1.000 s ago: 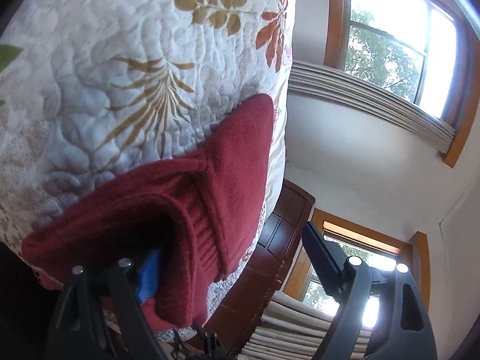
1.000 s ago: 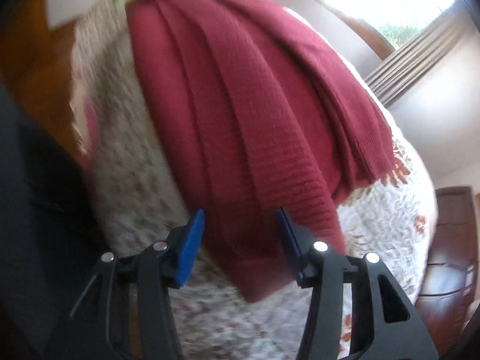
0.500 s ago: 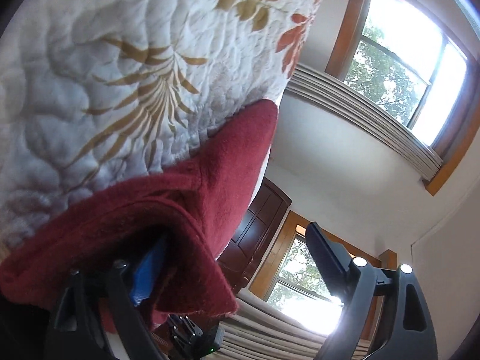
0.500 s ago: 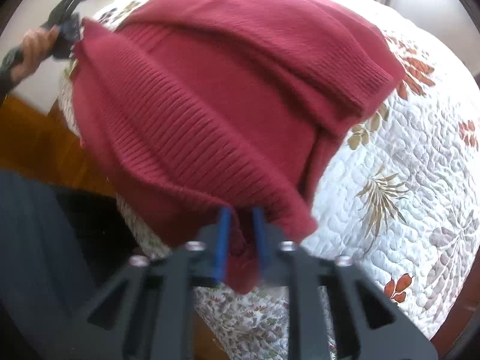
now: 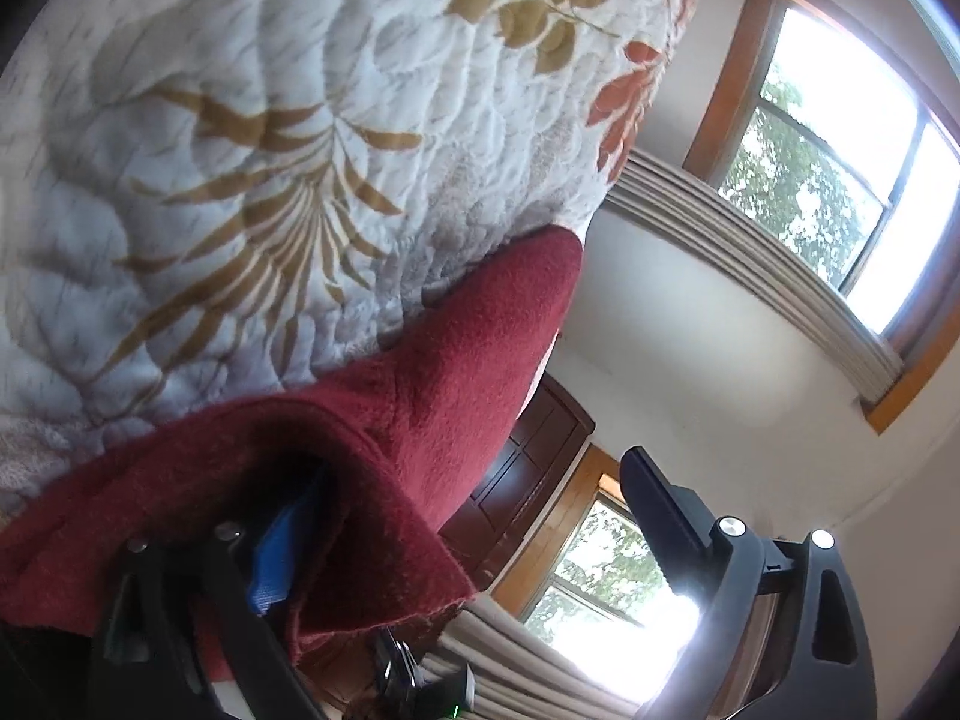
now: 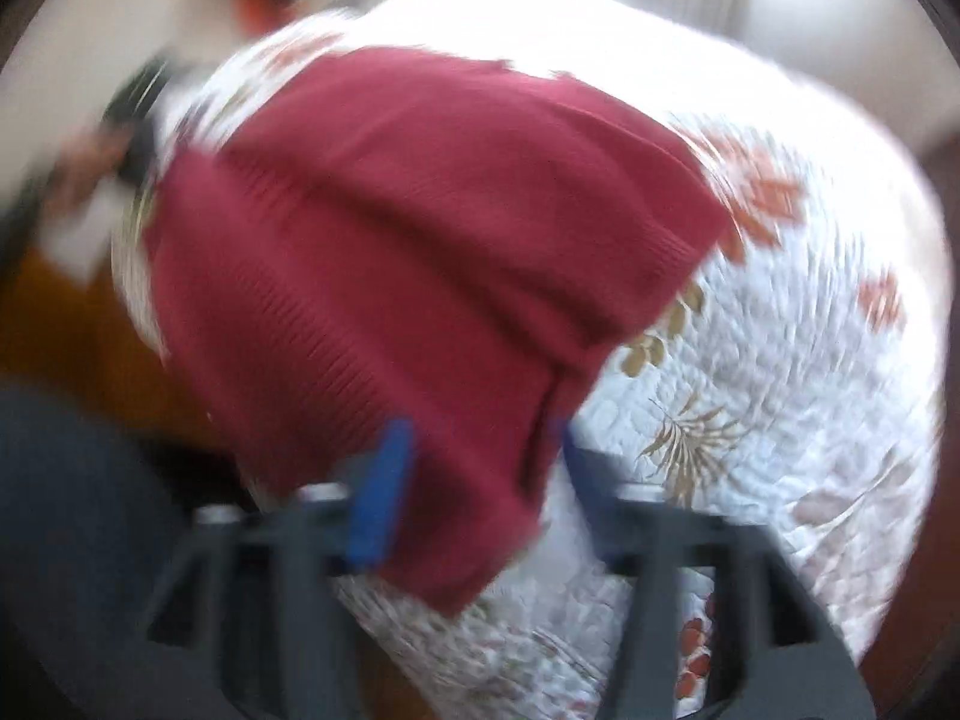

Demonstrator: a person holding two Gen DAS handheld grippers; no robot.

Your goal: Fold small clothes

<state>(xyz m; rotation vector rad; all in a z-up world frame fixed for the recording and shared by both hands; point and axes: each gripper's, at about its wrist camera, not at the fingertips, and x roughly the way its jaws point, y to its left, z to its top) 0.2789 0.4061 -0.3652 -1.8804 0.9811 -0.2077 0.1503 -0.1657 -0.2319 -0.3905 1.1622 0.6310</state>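
Note:
A dark red knitted sweater [image 6: 432, 240] lies folded on a white quilt with a leaf print [image 6: 780, 390], near the bed's edge. The right wrist view is blurred by motion. My right gripper [image 6: 480, 480] is open, its blue-padded fingers [image 6: 384, 498] standing either side of the sweater's near corner. In the left wrist view the sweater [image 5: 456, 384] hangs over the quilt [image 5: 240, 150]. My left gripper [image 5: 468, 528] is open wide: one blue pad [image 5: 279, 552] is tucked under a fold of the hem, while the other finger stands free in the air.
A hand holding the other gripper [image 6: 114, 144] shows as a blur at the sweater's far left corner. Orange wooden floor [image 6: 60, 330] lies beside the bed. Windows [image 5: 840, 162], pleated curtains [image 5: 750, 252] and a dark wooden door [image 5: 522, 480] fill the room behind.
My right gripper closed on the sweater's corner half a second ago and has now opened again, swinging fast. My left gripper stayed open and moved closer under the hem.

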